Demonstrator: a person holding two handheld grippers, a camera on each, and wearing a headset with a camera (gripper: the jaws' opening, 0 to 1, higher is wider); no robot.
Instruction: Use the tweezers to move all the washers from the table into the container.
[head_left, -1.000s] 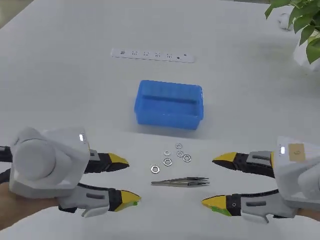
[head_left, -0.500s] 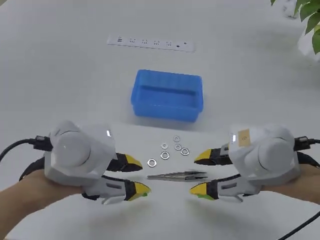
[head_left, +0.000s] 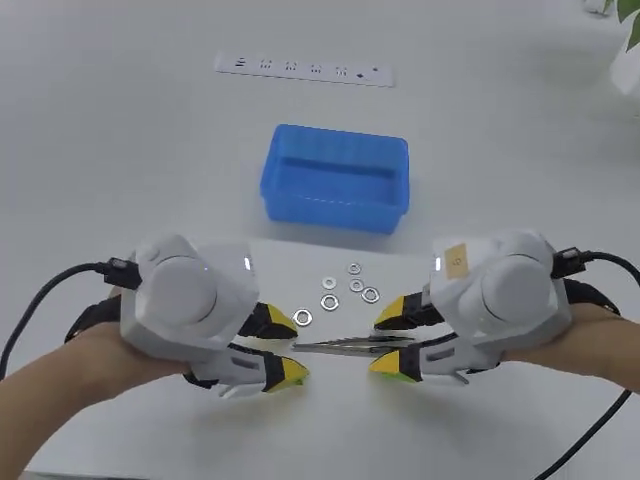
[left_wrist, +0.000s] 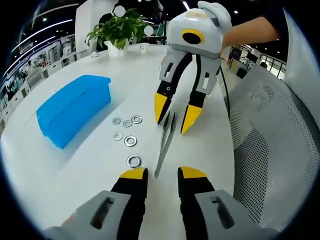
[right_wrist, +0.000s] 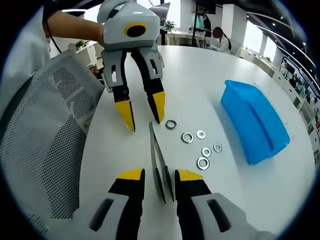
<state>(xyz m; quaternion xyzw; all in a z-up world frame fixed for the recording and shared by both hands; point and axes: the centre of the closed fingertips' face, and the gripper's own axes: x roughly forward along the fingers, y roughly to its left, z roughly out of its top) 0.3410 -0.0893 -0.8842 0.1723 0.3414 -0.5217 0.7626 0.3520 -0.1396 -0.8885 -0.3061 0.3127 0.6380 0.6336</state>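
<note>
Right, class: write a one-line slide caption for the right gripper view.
Open right gripper straddles the tweezers on the white table, open left gripper opposite, six washers and blue container nearby.

Moved inward: left claw (head_left: 292, 345) and right claw (head_left: 393, 340), which now straddles the tweezers (head_left: 345, 345).

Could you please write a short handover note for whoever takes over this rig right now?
Left gripper: open, holding nothing, jaws pointing at one end of the tweezers.
Right gripper: open, jaws straddling the tweezers' other end, not closed on them.
The tweezers lie flat on the table. Six washers lie loose between the tweezers and the blue container; no washer can be seen inside it.
Done: nothing yet.
Left: grip the tweezers, then carry all six washers into the container.
</note>
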